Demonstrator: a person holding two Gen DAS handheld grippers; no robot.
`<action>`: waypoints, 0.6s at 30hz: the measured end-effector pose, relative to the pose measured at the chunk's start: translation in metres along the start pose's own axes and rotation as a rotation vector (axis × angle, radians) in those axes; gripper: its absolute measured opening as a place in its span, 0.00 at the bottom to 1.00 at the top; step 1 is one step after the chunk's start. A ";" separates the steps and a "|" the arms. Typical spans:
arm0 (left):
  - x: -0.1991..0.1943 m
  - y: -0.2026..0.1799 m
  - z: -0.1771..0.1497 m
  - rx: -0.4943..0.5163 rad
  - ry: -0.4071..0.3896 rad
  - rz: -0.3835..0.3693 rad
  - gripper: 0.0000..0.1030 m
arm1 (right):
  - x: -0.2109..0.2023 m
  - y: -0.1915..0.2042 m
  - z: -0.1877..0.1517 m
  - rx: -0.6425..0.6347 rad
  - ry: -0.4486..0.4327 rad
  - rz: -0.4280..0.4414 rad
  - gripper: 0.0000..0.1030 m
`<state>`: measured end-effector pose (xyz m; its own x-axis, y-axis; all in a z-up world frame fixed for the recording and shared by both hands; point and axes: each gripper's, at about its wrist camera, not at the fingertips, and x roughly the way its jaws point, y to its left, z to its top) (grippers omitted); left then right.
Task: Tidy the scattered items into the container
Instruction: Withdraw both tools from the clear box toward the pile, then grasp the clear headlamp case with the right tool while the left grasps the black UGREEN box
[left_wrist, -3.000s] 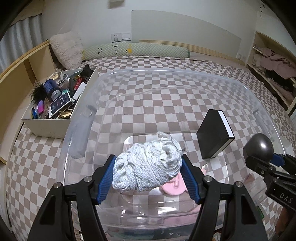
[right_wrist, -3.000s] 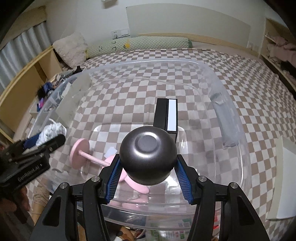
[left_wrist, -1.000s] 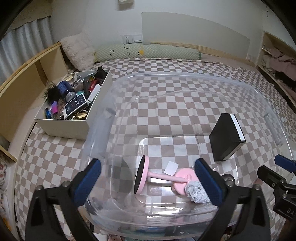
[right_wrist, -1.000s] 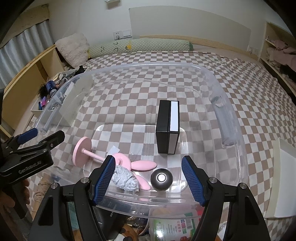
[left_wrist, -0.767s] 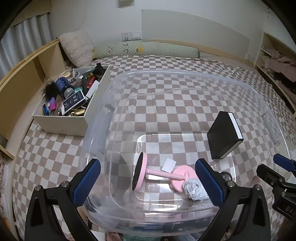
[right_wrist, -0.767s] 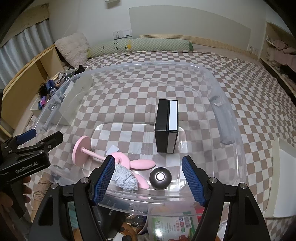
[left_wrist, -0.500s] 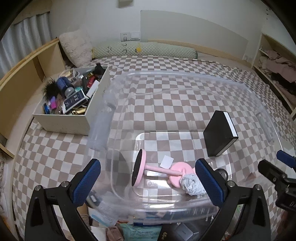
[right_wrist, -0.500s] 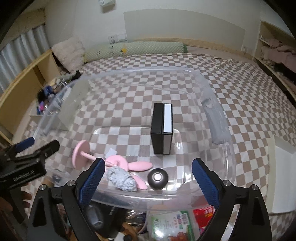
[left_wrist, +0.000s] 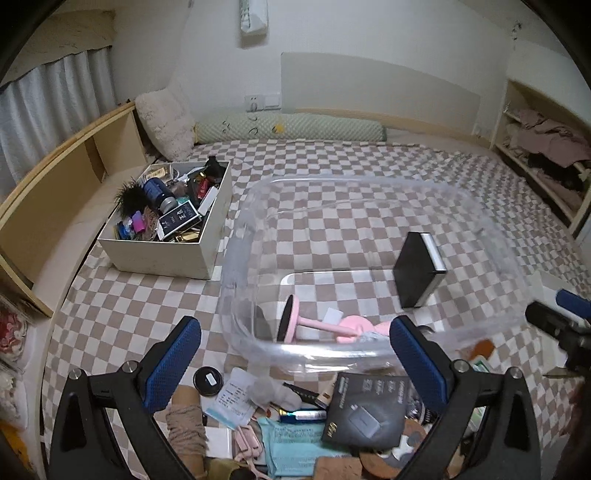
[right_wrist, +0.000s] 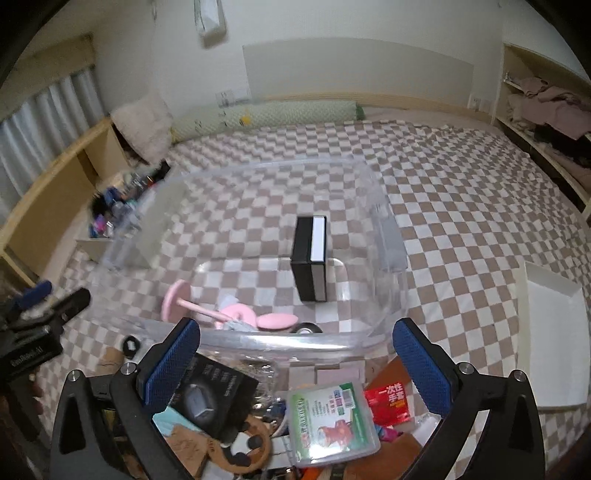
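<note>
A clear plastic container (left_wrist: 236, 258) (right_wrist: 388, 236) stands on the checkered bed. Inside it are a black box (left_wrist: 417, 273) (right_wrist: 310, 258), a pink stand (left_wrist: 291, 323) (right_wrist: 175, 301), a grey knitted ball (right_wrist: 238, 326) and a dark ball (right_wrist: 308, 328). My left gripper (left_wrist: 294, 328) hangs open over the near rim, holding nothing. My right gripper (right_wrist: 296, 326) is beside it, its jaws still opening with nothing between them. Below the rim lie scattered items, among them a black packet (left_wrist: 365, 410) (right_wrist: 210, 391), a green-labelled case (right_wrist: 332, 421) and a twine roll (left_wrist: 184, 428).
A white box (left_wrist: 166, 258) packed with several small things stands left of the container. A flat white tray (right_wrist: 554, 332) lies to its right. A wooden ledge runs along the left, shelves with clothes (left_wrist: 546, 144) on the right, pillows at the headboard.
The knitted ball and the dark ball, held three seconds ago, now lie in the container. Both grippers have drawn back and up, bringing the scattered pile into view. The right jaws have widened.
</note>
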<state>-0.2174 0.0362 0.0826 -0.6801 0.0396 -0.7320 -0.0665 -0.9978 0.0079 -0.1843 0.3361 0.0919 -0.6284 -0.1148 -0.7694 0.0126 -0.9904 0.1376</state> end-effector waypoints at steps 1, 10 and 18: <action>-0.006 0.001 -0.004 0.010 -0.010 -0.011 1.00 | -0.009 -0.003 -0.002 0.011 -0.026 0.032 1.00; -0.012 -0.002 -0.049 0.126 0.028 -0.080 1.00 | -0.036 -0.003 -0.031 -0.153 -0.096 0.075 1.00; 0.018 -0.010 -0.078 0.124 0.166 -0.125 1.00 | 0.001 -0.041 -0.055 -0.025 0.071 0.075 1.00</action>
<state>-0.1718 0.0426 0.0162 -0.5326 0.1424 -0.8343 -0.2386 -0.9710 -0.0134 -0.1431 0.3722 0.0510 -0.5683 -0.1926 -0.7999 0.0770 -0.9804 0.1814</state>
